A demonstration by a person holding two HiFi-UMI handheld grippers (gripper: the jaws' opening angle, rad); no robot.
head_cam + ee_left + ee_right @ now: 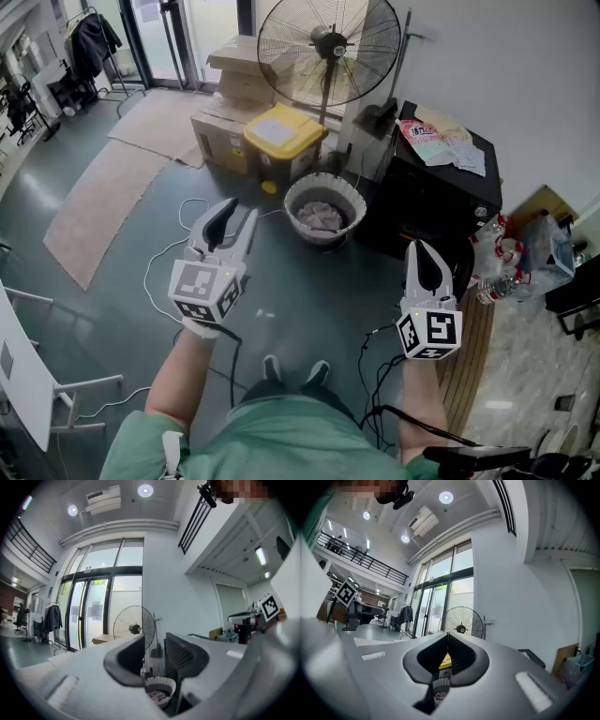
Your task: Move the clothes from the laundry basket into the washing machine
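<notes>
White basket of clothes on floor, well ahead — left gripper spread, right gripper clenched, both empty. Likely snags: cables underfoot, clenched right shoving clothes aside instead of gripping.

Right gripper: jaws together, empty.
Fan: far, just beyond the tips.
Laundry basket: glimpsed low, in the gap under the jaws.
</notes>
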